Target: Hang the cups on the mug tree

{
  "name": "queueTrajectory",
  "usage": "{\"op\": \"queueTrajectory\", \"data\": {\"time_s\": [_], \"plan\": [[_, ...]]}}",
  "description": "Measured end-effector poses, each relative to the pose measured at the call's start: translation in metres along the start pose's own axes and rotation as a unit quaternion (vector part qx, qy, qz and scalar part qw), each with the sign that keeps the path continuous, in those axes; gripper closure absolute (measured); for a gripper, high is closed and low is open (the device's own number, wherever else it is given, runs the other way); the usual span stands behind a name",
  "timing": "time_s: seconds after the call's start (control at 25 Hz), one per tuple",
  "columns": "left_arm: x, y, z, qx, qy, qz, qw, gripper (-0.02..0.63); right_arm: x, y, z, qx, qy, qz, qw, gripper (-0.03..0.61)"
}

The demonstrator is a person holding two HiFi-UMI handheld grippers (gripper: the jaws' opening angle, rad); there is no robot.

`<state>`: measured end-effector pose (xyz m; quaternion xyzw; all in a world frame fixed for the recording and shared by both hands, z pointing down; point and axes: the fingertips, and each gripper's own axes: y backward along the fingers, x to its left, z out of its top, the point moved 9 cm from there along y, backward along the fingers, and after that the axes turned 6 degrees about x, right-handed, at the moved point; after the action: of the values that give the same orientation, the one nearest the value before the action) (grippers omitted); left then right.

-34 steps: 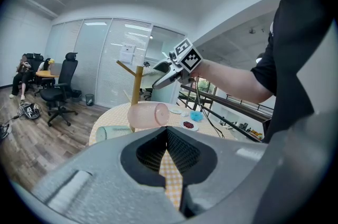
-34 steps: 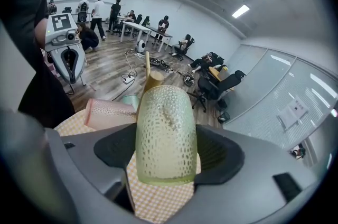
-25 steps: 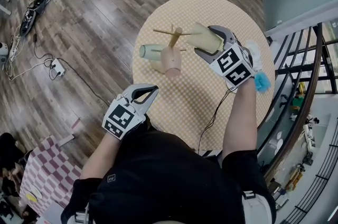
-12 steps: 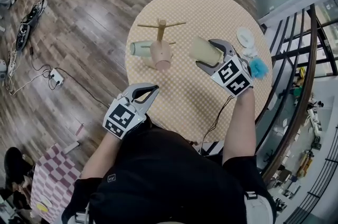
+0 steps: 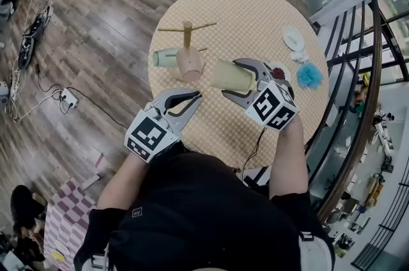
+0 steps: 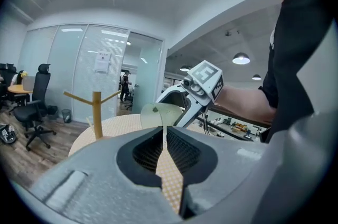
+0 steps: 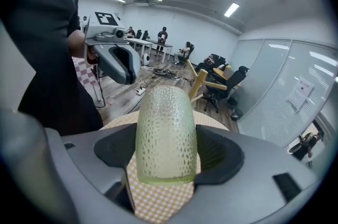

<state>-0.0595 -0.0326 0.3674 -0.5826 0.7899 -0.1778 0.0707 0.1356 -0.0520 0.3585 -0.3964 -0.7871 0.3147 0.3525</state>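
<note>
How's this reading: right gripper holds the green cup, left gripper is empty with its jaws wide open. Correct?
Not quite. The left gripper is empty, but its jaws are shut, pads pressed together, not wide open; the left gripper view shows this. The rest stands: the right gripper holds the green cup between its jaws.

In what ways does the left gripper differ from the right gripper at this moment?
The left gripper is shut and empty, its jaws meeting at the tips; the right gripper is shut on a pale green textured cup. The left gripper reaches only just past the near edge of the round table; the right gripper is farther in, over the table. Both are grey, carry a marker cube, and point roughly toward the mug tree.
</note>
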Motion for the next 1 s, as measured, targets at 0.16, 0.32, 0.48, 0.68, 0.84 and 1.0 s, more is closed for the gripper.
{"op": "queueTrajectory", "data": {"time_s": [0.16,0.32,0.48,0.68,0.84,1.0], "plan": [[0.001,-0.008,0.016,0.0,-0.026,-0.021,0.9994,0.599,0.01,0.007,0.015,-0.02,0.03,0.016,0.999,0.232],[-0.004,-0.013,0.024,0.001,-0.039,-0.045,0.9982,0.577,0.015,0.011,0.022,-0.022,0.046,0.018,0.999,0.23],[-0.006,-0.015,0.027,-0.004,-0.036,-0.062,0.9974,0.575,0.016,0.012,0.023,-0.02,0.053,0.016,0.998,0.23],[-0.009,-0.018,0.03,-0.001,-0.052,-0.073,0.996,0.577,0.016,0.011,0.025,0.002,0.076,0.007,0.997,0.232],[-0.01,-0.018,0.03,-0.006,-0.055,-0.076,0.9956,0.588,0.017,0.008,0.026,0.006,0.083,0.003,0.997,0.233],[-0.008,-0.017,0.028,-0.011,-0.045,-0.088,0.995,0.588,0.018,0.009,0.025,0.0,0.079,0.008,0.997,0.235]]}}
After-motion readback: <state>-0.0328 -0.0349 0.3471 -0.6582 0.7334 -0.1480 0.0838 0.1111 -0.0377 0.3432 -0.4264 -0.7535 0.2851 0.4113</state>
